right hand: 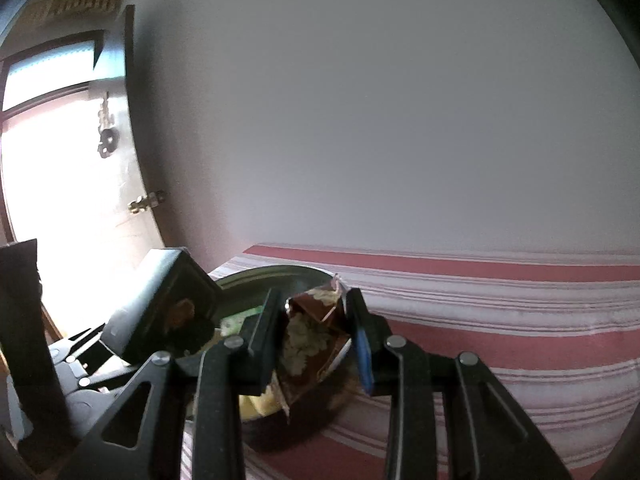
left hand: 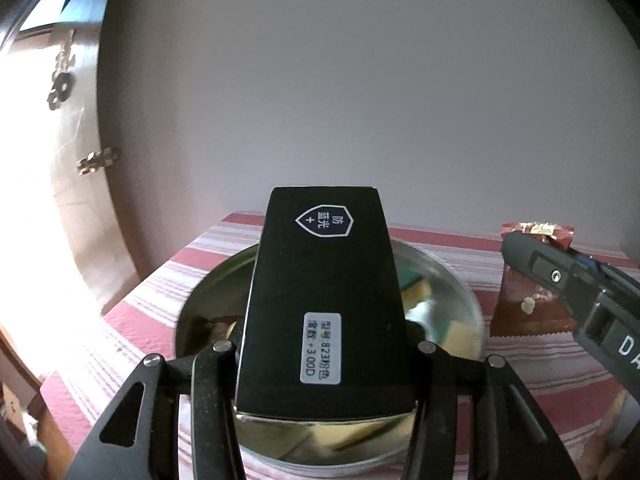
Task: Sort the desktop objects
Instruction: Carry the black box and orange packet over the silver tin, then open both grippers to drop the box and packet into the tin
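Both hands loaded here! The left hand-held gripper (left hand: 324,344) has its jaws clamped on the sides of a tall black cardboard box with a white sticker label (left hand: 320,300), carried clear above a round silver metal bowl (left hand: 452,276) that sits on the counter under a red-and-white striped cloth (left hand: 160,280). That box looks light and stiff, with smooth printed faces that could slip, so a hold low on its long sides, as it has now, seems sound; too hard a squeeze might dent the card. Over on the other side, the right hand-held gripper (right hand: 316,332) is nipped narrow on a crinkled brown foil snack packet (right hand: 312,332), hanging over the bowl's near rim. Soft, light, crackly stuff by the look of it, likely to fold or slide through the pads, so a pinch at the sealed edge would be the safer place. In the bowl, yellow-and-green sponge-like blocks (left hand: 412,292) already crowd the floor, so space is tight. The two grippers are near each other above the bowl and could knock together. A plain white wall (left hand: 360,100) stands behind, and a door with hanging keys (left hand: 60,80) at left.
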